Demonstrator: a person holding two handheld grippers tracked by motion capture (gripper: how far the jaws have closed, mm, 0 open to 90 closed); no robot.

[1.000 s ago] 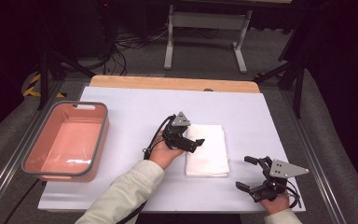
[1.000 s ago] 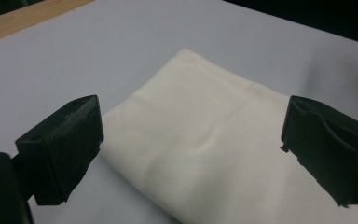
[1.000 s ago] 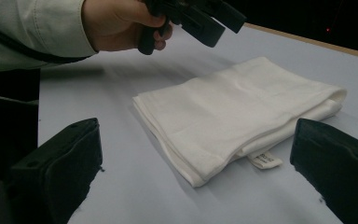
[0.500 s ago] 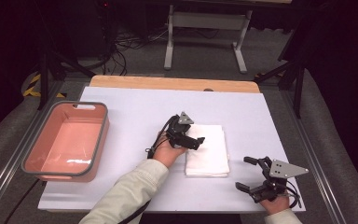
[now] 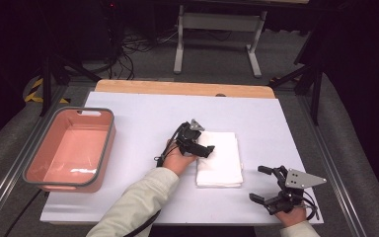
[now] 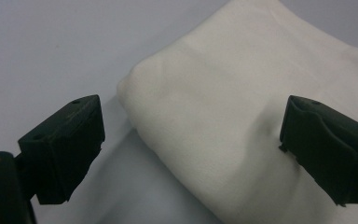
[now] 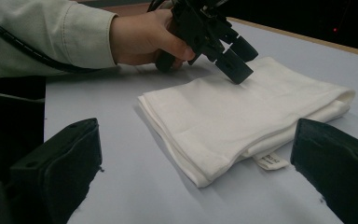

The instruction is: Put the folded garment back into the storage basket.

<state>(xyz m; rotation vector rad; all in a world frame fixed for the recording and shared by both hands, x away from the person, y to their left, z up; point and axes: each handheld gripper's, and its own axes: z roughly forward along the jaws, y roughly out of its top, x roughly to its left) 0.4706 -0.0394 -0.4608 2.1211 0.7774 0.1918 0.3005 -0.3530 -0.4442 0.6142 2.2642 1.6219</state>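
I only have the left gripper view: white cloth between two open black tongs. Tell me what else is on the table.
Observer: A pink tub sits at the table's left side, apart from the folded cloth.
Operator: Report the other hand.
Observer: The right tongs are open, near the table's front right, off the cloth.
Operator: Describe the cloth's edge nearest them.
Observer: A small label sticks out from under the folded layers there.
Operator: Say where my tongs are.
Observer: The left tongs are over the cloth's left edge.
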